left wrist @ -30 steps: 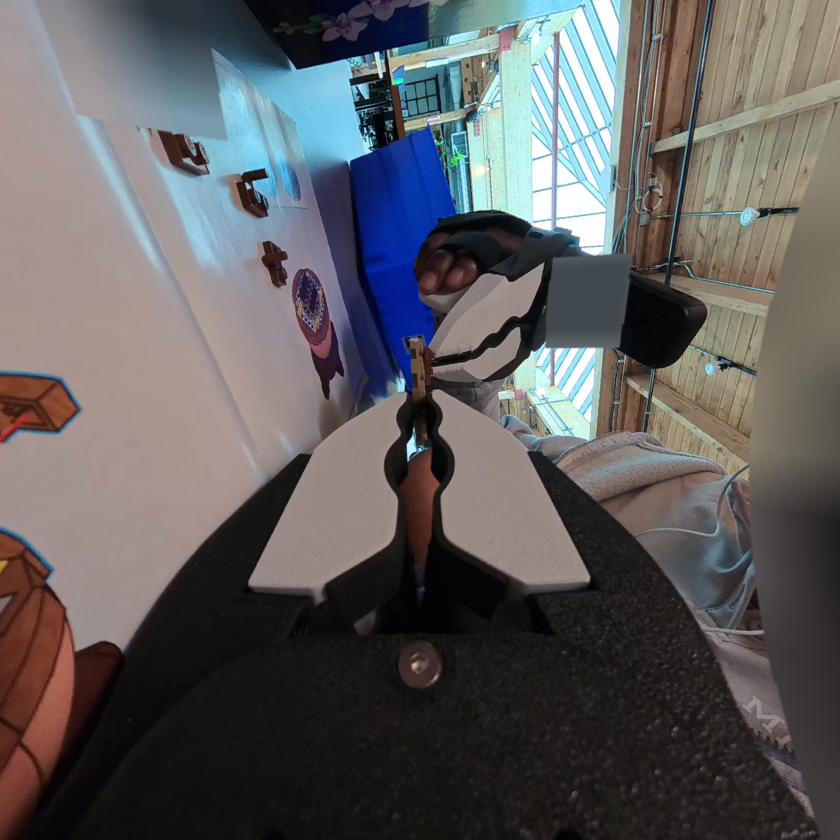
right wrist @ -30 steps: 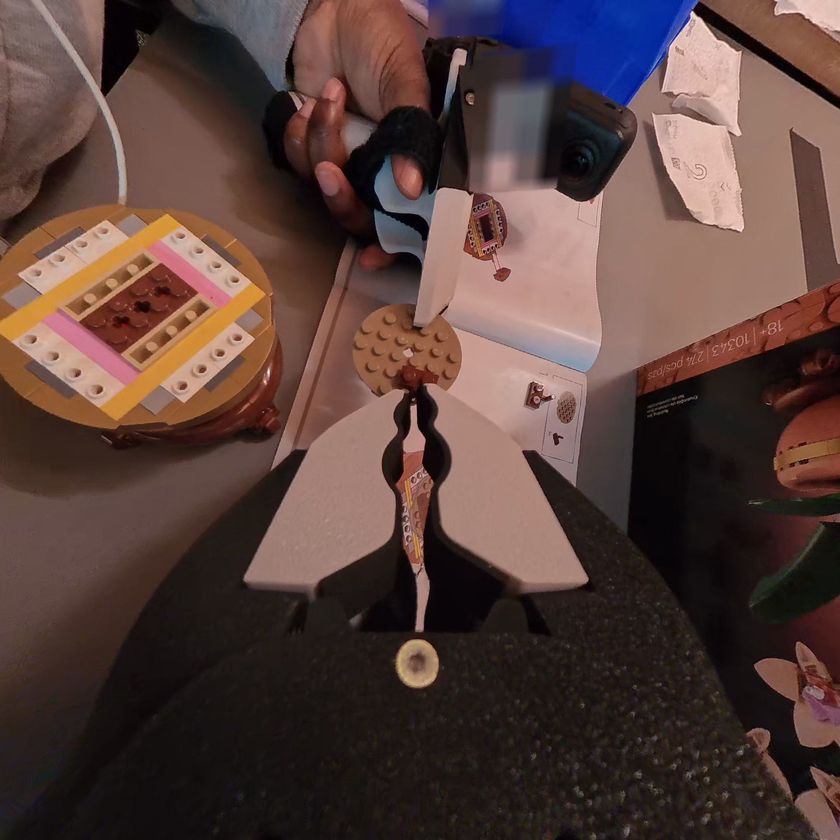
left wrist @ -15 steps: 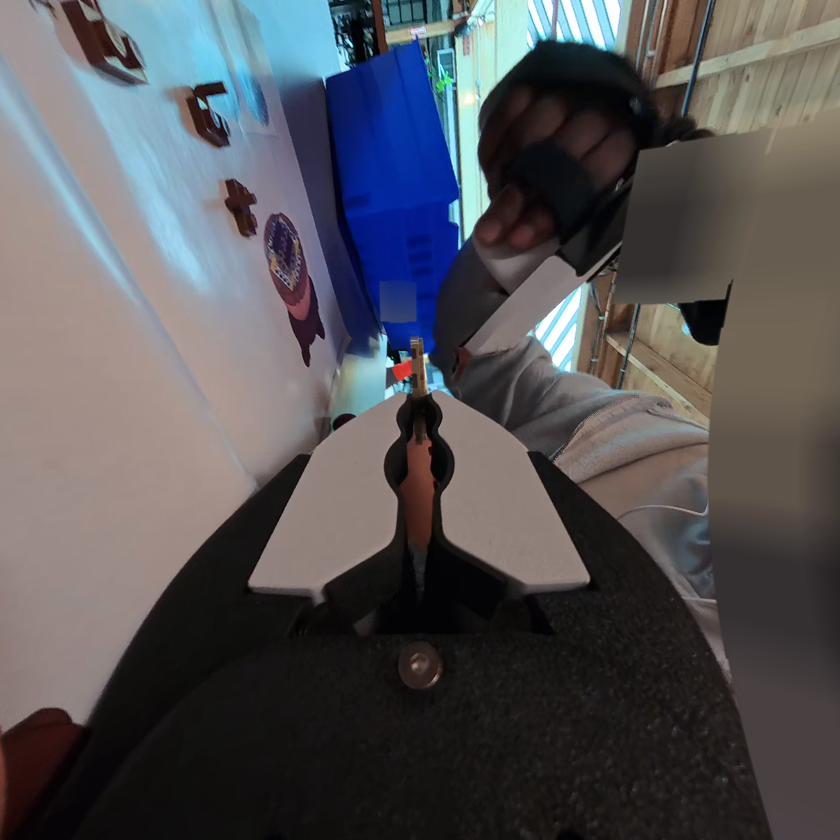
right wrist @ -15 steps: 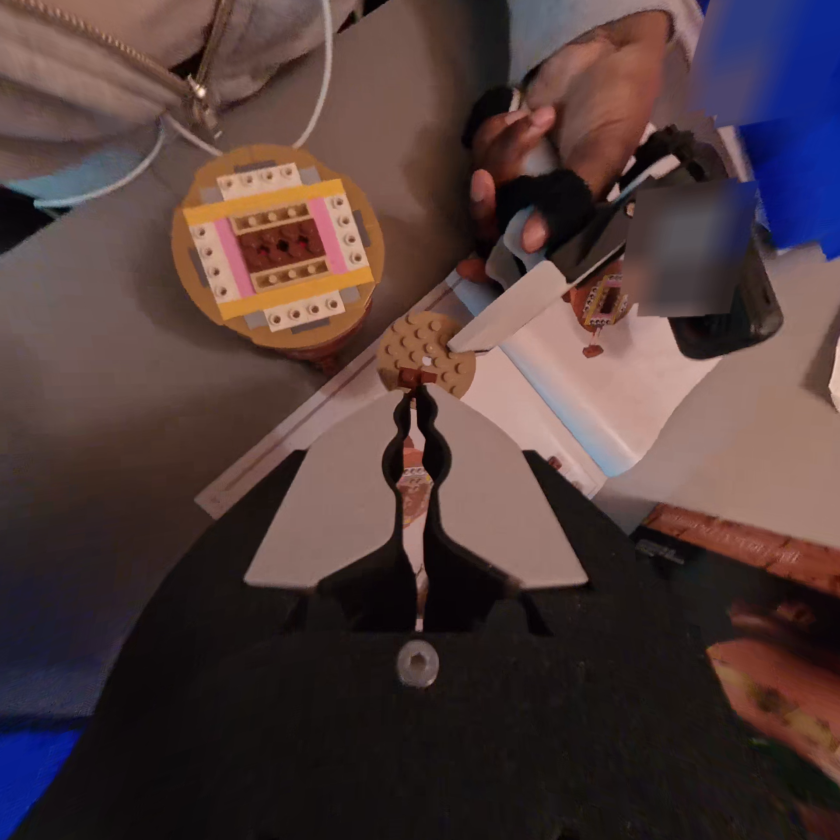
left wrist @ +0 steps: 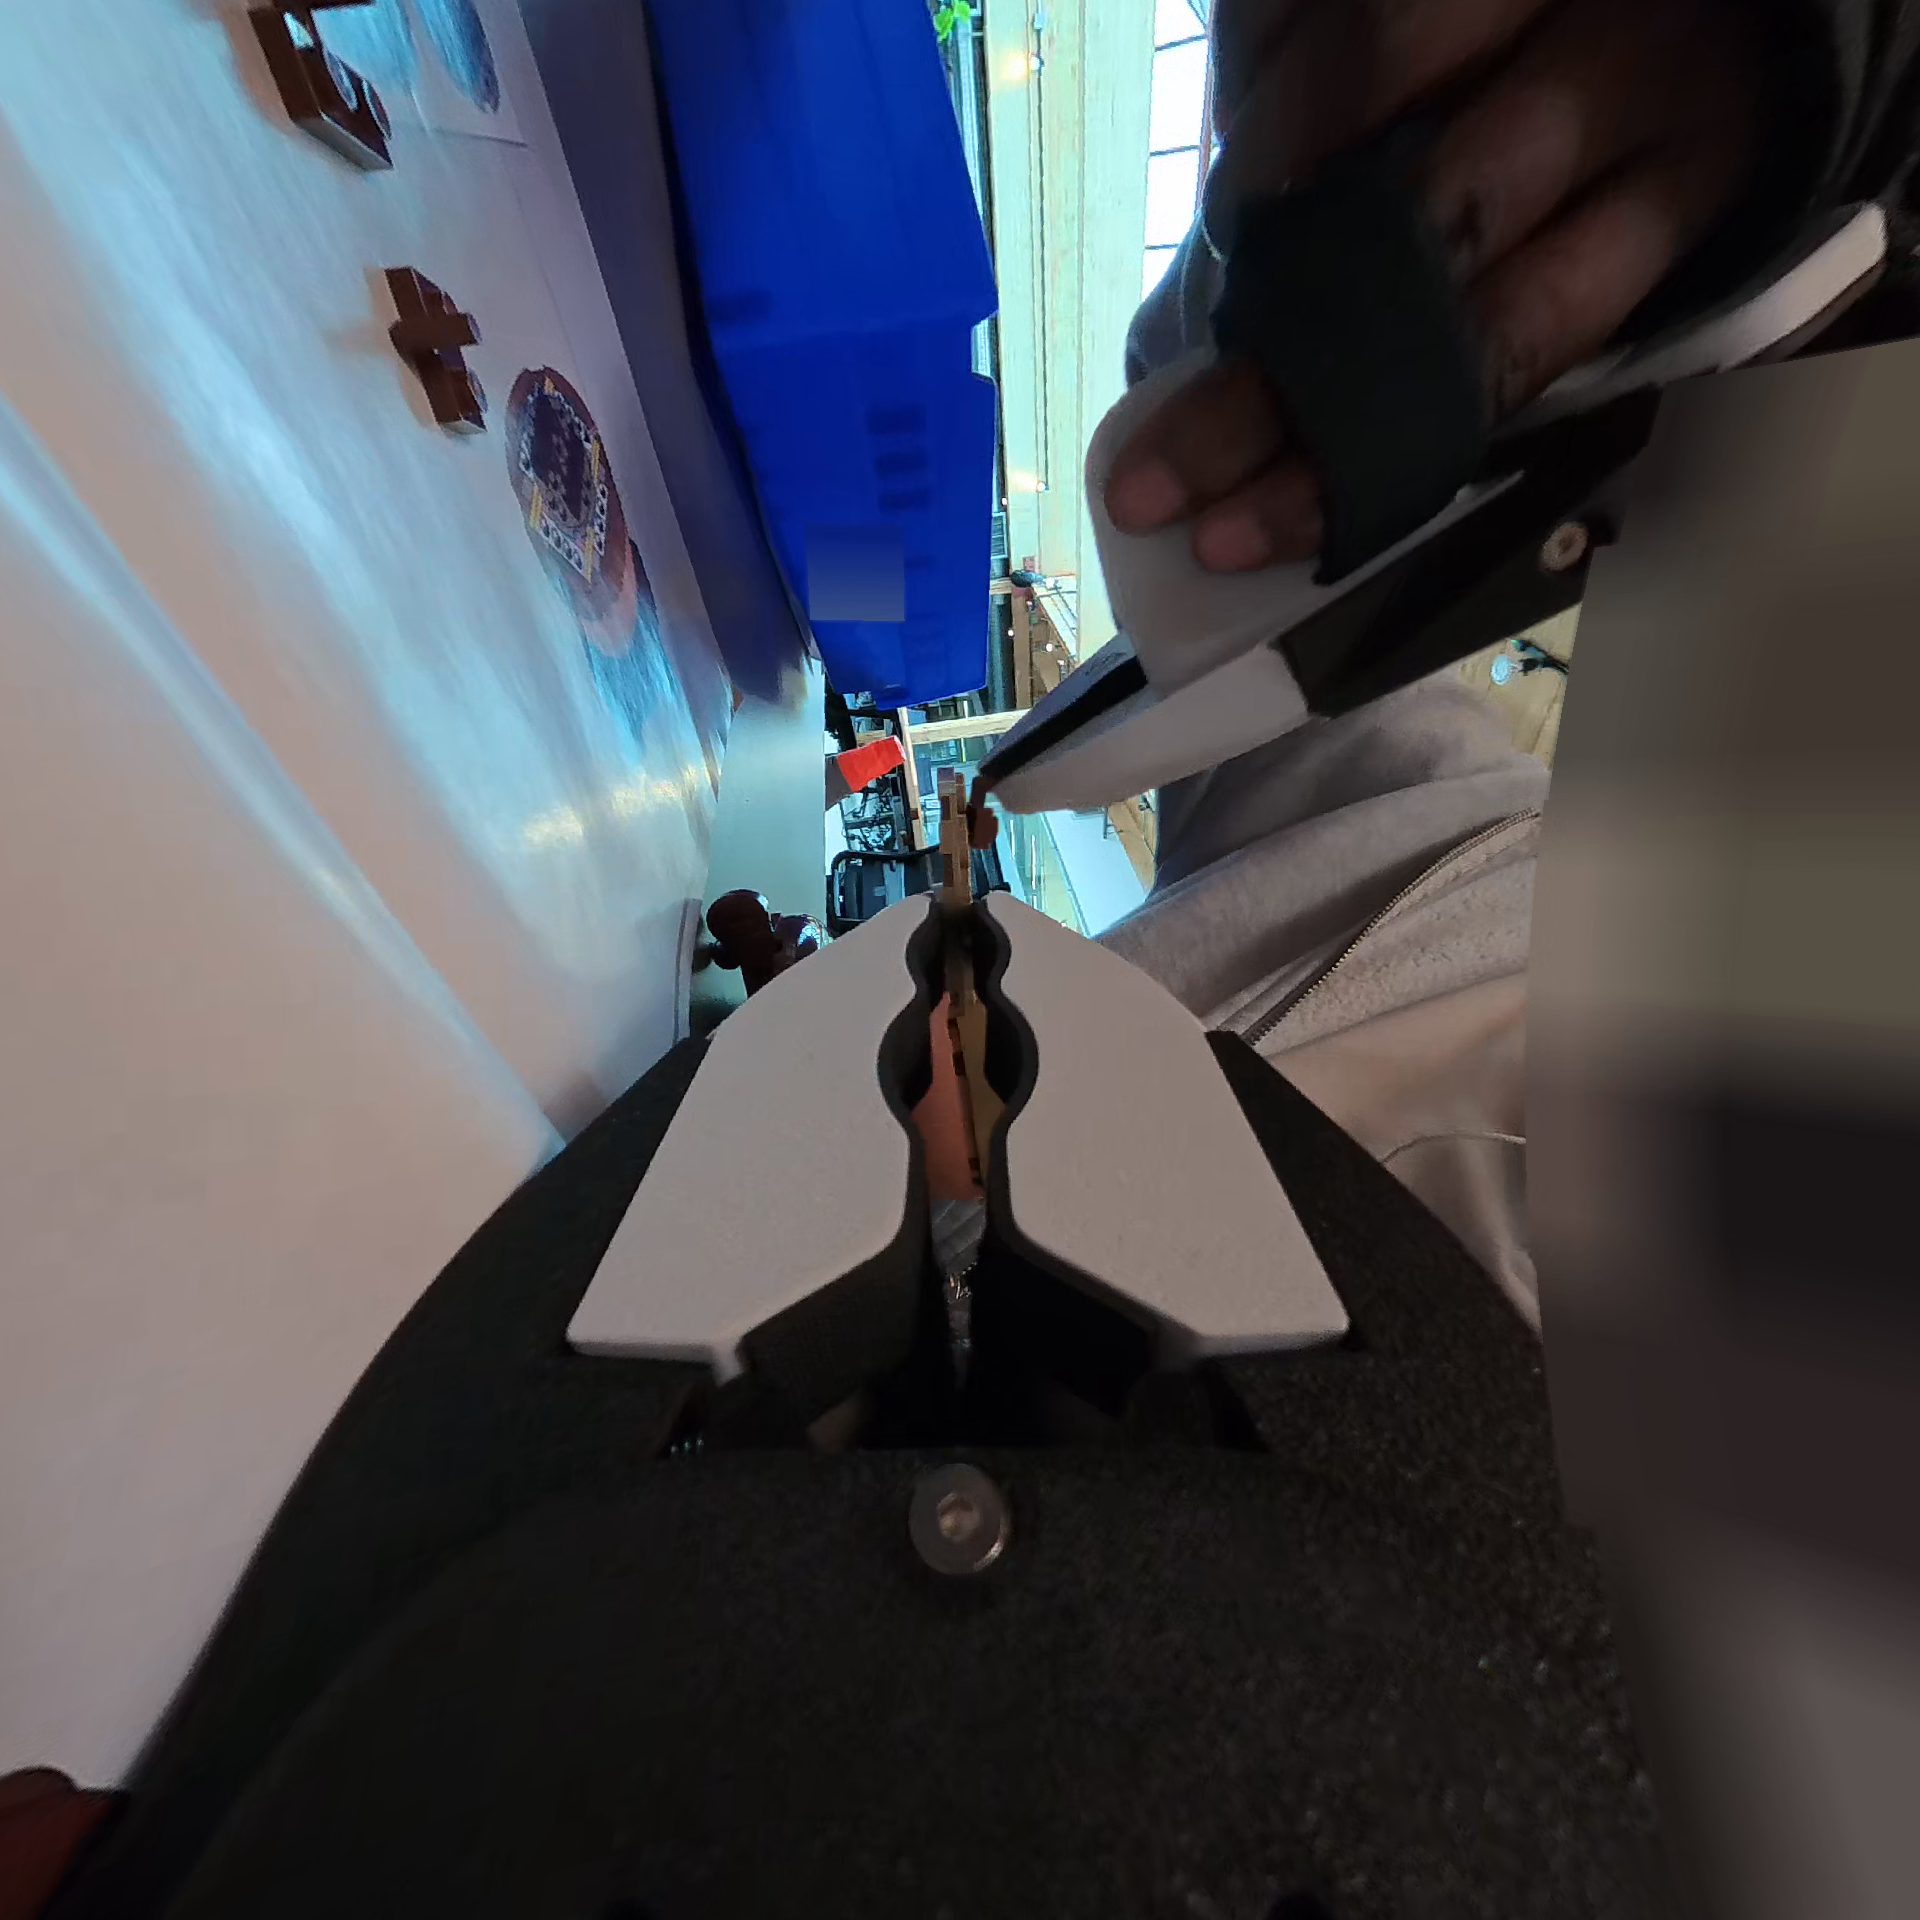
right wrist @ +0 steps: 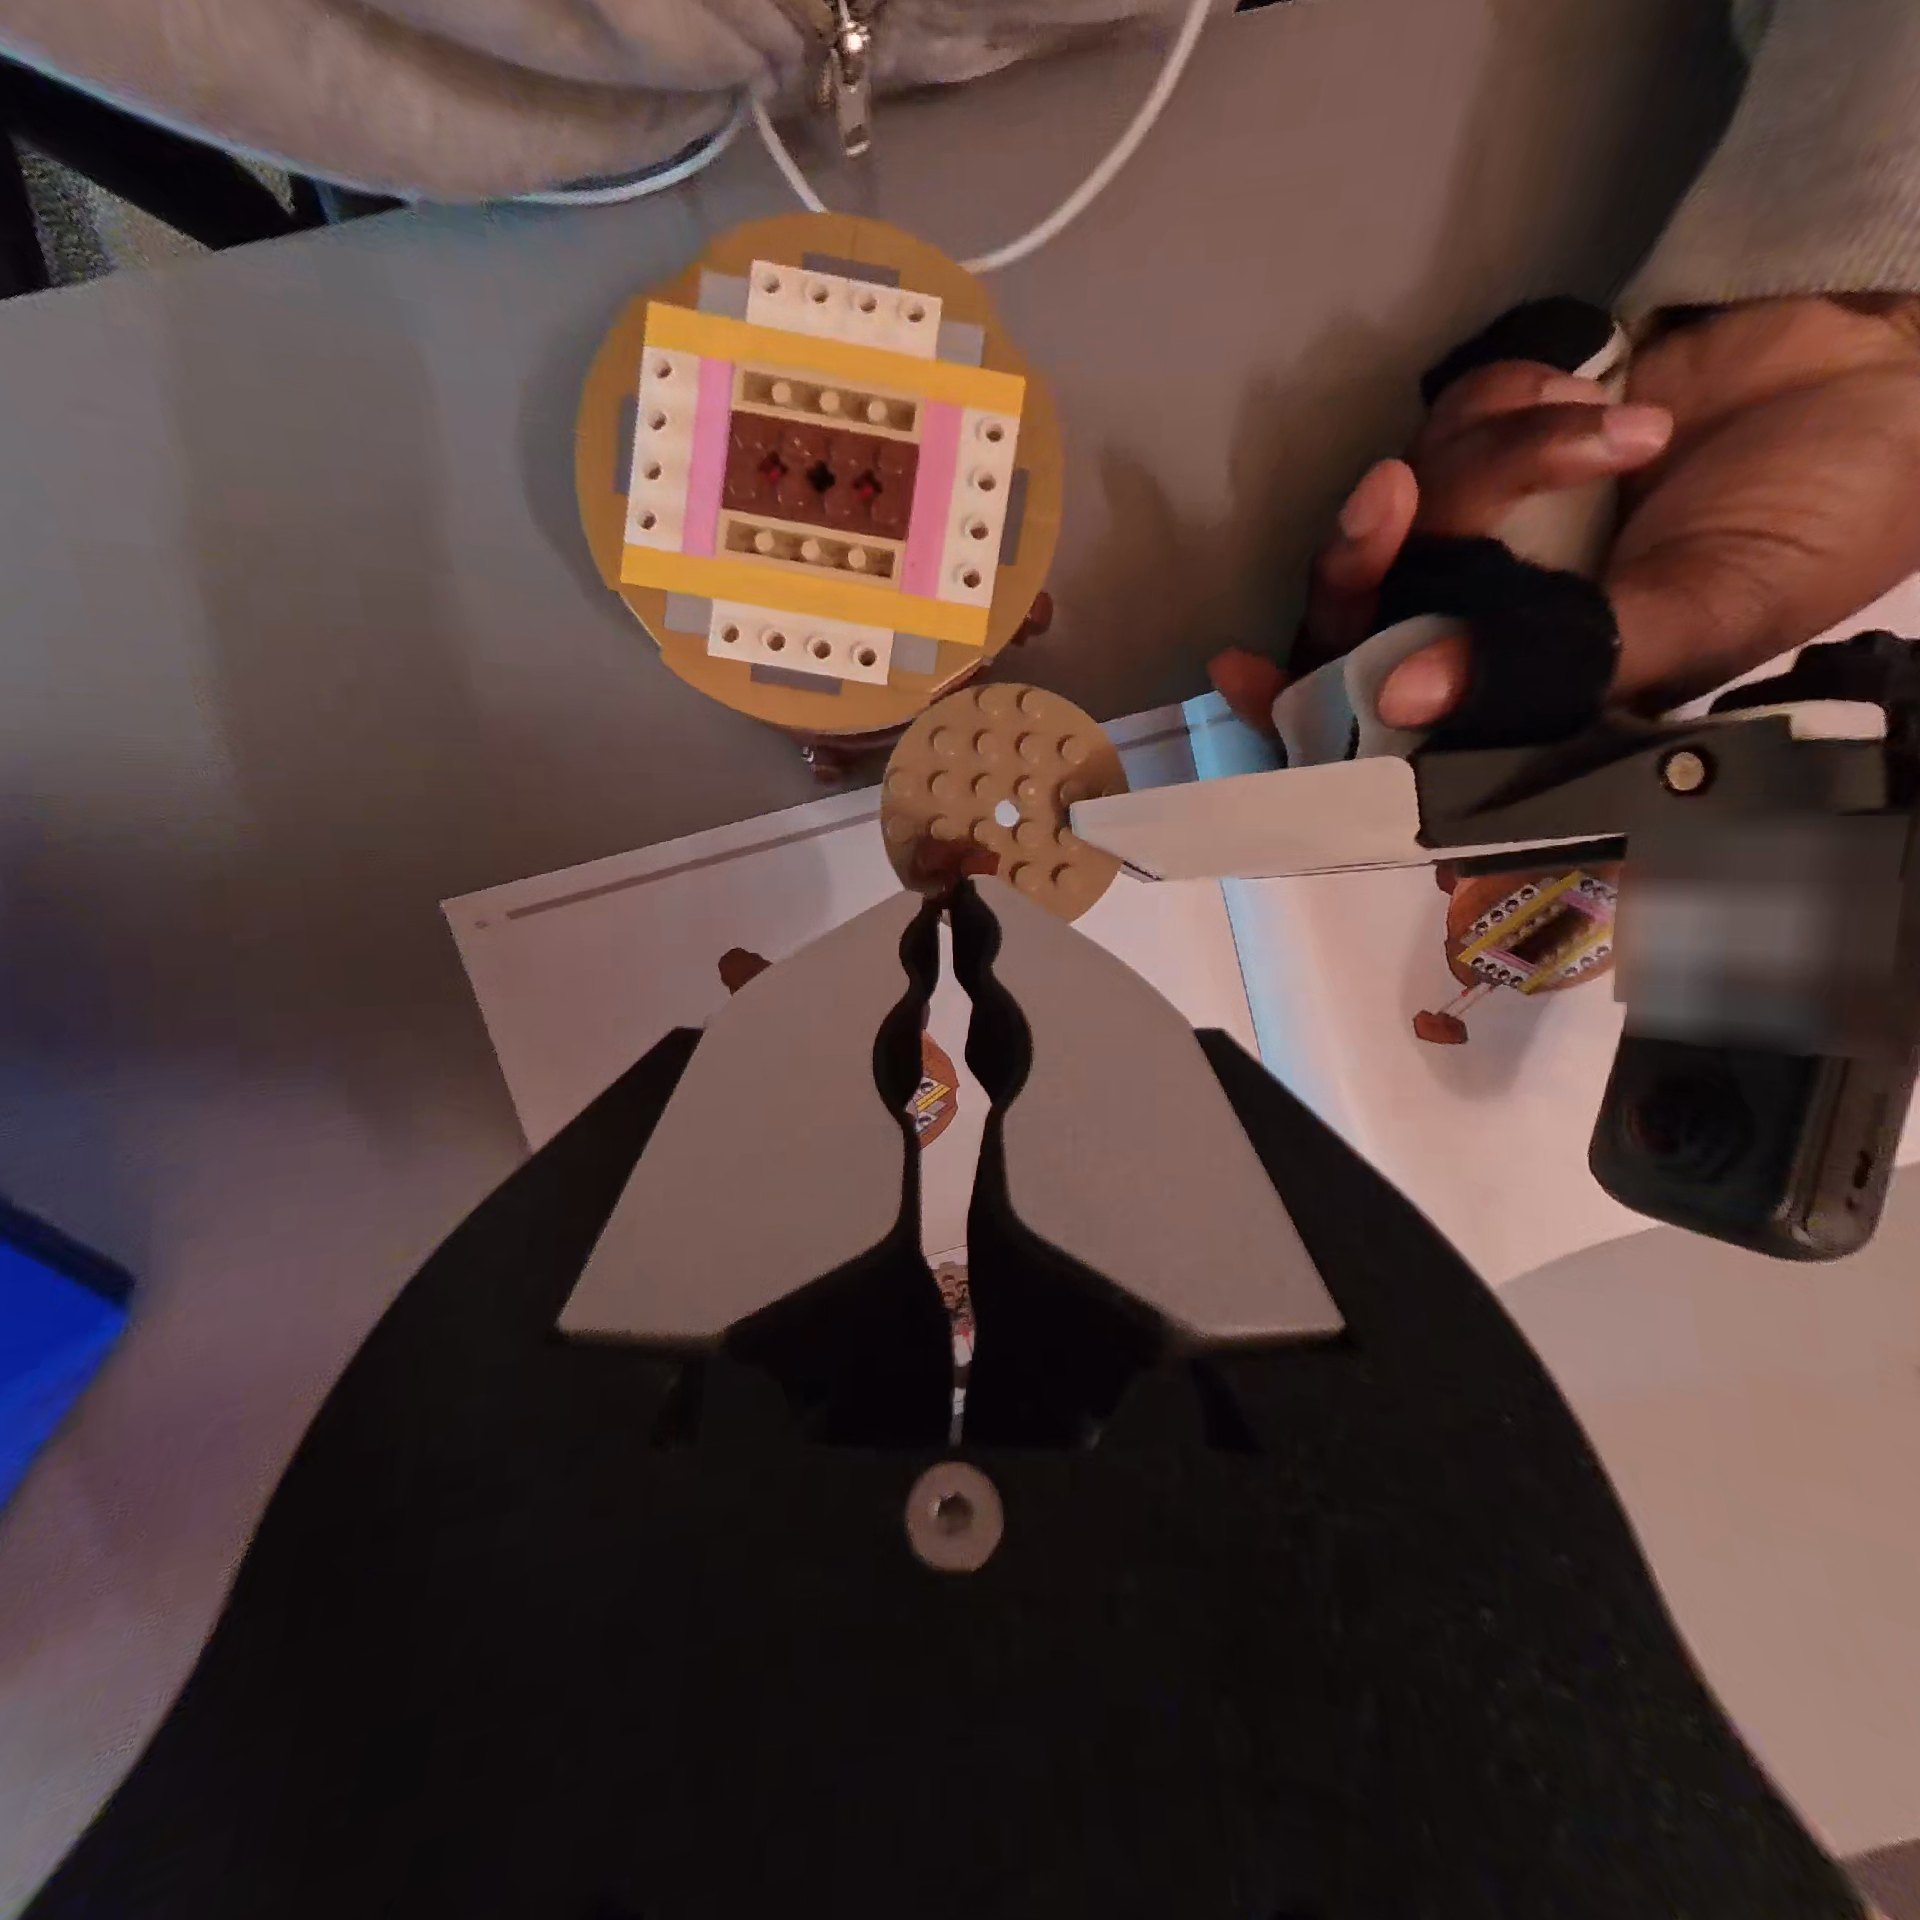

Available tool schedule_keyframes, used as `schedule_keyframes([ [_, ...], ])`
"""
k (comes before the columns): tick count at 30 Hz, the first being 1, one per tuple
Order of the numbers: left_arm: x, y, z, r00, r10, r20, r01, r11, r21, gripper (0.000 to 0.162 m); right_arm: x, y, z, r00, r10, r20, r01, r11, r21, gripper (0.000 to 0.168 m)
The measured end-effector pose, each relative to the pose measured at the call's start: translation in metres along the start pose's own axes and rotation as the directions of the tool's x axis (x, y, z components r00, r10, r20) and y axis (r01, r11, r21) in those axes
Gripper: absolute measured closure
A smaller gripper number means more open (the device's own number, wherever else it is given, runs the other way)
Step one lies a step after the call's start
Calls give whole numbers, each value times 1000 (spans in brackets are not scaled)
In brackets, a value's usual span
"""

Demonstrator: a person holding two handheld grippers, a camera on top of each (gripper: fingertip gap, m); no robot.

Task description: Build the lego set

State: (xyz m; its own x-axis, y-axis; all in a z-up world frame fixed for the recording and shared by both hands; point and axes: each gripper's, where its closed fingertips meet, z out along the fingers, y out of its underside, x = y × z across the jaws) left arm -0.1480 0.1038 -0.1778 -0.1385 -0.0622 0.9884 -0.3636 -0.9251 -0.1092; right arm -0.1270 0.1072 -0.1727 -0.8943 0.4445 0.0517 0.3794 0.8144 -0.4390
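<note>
Round tan base (right wrist: 821,473) with white, yellow and pink plates: on the grey table (right wrist: 260,540), upper left in the right wrist view, apart from both tools. Instruction booklet (right wrist: 665,977): open beneath the work. Right gripper (right wrist: 951,896): fingers nearly closed, tips pinching a small brown piece (right wrist: 940,857) against the rim of the round tan plate (right wrist: 1003,800). Left gripper (right wrist: 1081,821): closed on that plate's opposite edge, held in mid-air. Step in hand, by judgement: seating the brown piece; next move calls for firm, square pressure without twisting the plate. Against half a second ago: base now squarer to the view, left gripper entering from the right.
</note>
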Motion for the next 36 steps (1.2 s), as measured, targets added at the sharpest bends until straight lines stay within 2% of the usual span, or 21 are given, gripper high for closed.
schedule_keyframes([
  [15, 3, 1, 0, 1000, 12, -21, -12, 1000, -4, 158, 1, 3, -2, 996, -48, 73, 49, 999, -11, 166],
  [36, 5, 1, -1, 999, 10, -35, -10, 1000, -4, 158, 4, 1, -2, 998, -35, 44, 37, 998, -49, 161],
])
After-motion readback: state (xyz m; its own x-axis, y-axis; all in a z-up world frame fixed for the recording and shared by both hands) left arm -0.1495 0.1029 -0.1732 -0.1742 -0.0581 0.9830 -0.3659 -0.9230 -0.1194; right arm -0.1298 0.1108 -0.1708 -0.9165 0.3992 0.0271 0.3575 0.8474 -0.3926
